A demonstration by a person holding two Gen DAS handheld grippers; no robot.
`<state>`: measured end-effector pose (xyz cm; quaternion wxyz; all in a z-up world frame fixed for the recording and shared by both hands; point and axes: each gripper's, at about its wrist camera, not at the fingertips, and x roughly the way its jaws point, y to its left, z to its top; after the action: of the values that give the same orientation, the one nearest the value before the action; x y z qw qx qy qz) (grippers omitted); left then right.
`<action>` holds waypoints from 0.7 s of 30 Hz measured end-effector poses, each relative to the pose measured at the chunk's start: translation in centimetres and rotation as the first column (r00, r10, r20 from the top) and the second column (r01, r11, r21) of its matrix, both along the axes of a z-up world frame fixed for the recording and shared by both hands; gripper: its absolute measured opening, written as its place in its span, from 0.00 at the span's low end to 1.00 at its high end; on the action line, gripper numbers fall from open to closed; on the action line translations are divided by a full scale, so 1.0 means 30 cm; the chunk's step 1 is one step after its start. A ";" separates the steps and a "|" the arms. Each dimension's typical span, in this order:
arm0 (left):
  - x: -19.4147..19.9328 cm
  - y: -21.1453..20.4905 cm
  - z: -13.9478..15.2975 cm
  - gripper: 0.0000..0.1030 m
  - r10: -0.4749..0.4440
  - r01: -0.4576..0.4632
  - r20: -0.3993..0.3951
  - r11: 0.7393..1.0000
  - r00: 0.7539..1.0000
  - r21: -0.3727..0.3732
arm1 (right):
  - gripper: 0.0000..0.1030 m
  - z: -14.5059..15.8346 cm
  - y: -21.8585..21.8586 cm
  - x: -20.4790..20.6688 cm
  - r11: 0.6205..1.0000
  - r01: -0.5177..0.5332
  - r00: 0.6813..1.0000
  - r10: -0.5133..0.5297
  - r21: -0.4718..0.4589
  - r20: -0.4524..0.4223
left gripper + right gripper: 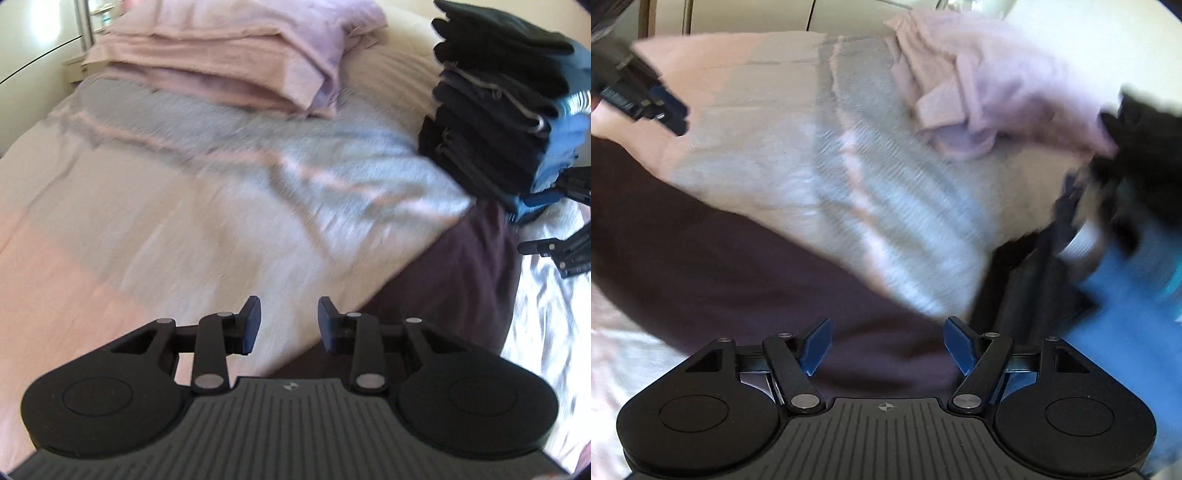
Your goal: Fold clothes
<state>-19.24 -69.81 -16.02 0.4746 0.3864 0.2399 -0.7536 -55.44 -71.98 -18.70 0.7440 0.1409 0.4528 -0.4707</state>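
The left wrist view gives the sharper account: the left gripper (289, 325) hangs over the bed (110, 229) with its blue-padded fingers (252, 320) spread apart and nothing between them, its tips just above the edge of a dark purple garment (454, 277) that lies flat on the covers. Only this view shows the stack of folded clothes (495, 122) as distinct layers, black and navy on top of blue, standing just beyond the purple garment on the right, and the folded lilac bedding (229, 55) at the head of the bed. The right gripper (554, 225) appears here only as black linkage at the right edge, largely cut off, with one blue tip against the base of the stack. The right wrist view shows more of the purple garment (738, 266), spreading wide across the lower left, and the right gripper (886, 345) poised over it with fingers (818, 343) parted and empty. There the stack (1126, 229) is a smear of black and blue, too blurred to separate, and the left gripper (650, 99) is a dark shape cut off at the upper left corner.
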 end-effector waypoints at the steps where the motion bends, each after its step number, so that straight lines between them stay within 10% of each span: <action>1: 0.032 0.043 0.001 0.28 0.026 -0.026 0.015 1.000 1.000 0.011 | 0.68 -0.029 -0.012 -0.002 0.999 0.012 0.999 -0.014 0.051 0.034; 6: 0.271 0.351 0.014 0.31 0.230 -0.241 0.134 0.968 0.964 0.076 | 0.68 -0.145 -0.019 -0.052 0.951 0.156 0.982 -0.179 0.265 0.063; 15: 0.575 1.061 0.060 0.42 0.589 -0.648 0.290 0.740 0.754 0.180 | 0.68 -0.058 0.204 0.059 0.934 0.141 0.965 -0.203 0.330 0.164; 21: 0.725 1.476 0.089 0.45 0.657 -0.719 0.304 0.672 0.690 0.178 | 0.68 -0.012 0.477 0.344 0.923 -0.022 0.972 -0.070 0.384 0.223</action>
<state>2.51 -25.54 -13.35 0.6870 0.4091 0.4210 -0.4284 -45.12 -57.67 -19.07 0.7438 0.3436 0.4443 -0.3624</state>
